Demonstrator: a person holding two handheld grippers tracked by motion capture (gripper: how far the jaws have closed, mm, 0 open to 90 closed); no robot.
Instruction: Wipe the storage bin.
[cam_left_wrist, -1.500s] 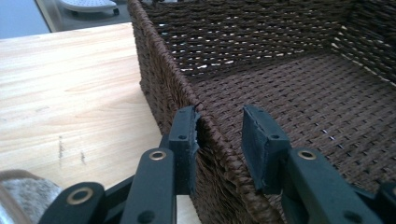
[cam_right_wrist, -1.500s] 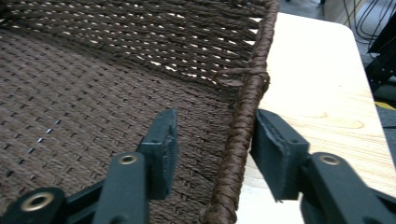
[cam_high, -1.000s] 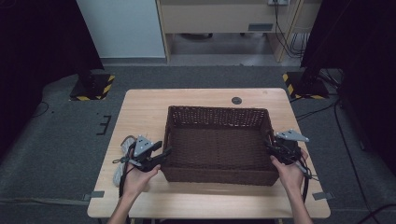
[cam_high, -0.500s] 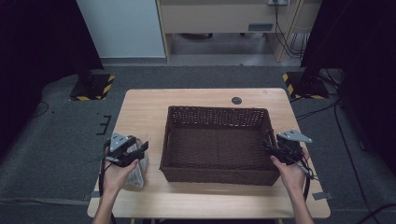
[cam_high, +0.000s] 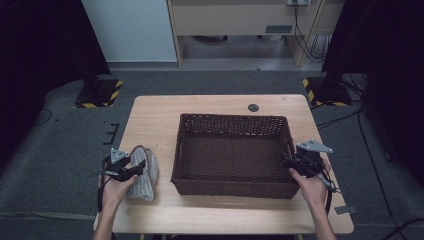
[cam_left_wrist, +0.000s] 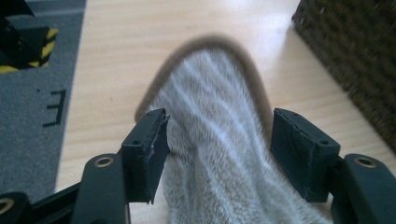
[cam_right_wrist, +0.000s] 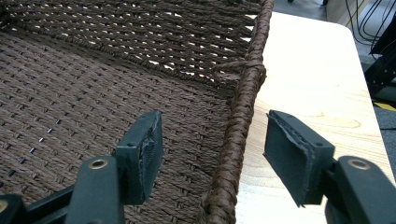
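Grey carpet w/ a wood table (cam_high: 160, 120) in the middle. L gripper (cam_high: 131, 170) sits over the slippers (cam_high: 142, 172) near the table's left edge; its jaws have just been opening and stand wide, the fuzzy grey slipper w/ tan trim between them, left pad (cam_left_wrist: 147, 149) touching the fabric, right pad just beside it, no squeeze. R gripper (cam_high: 289, 162) is at the basket's (cam_high: 230, 122) right rim near the front corner; jaws also just been opening, wide apart, straddling the woven rim w/o touching it. Basket sits mid-table, slippers just left of it, apart from its wall.
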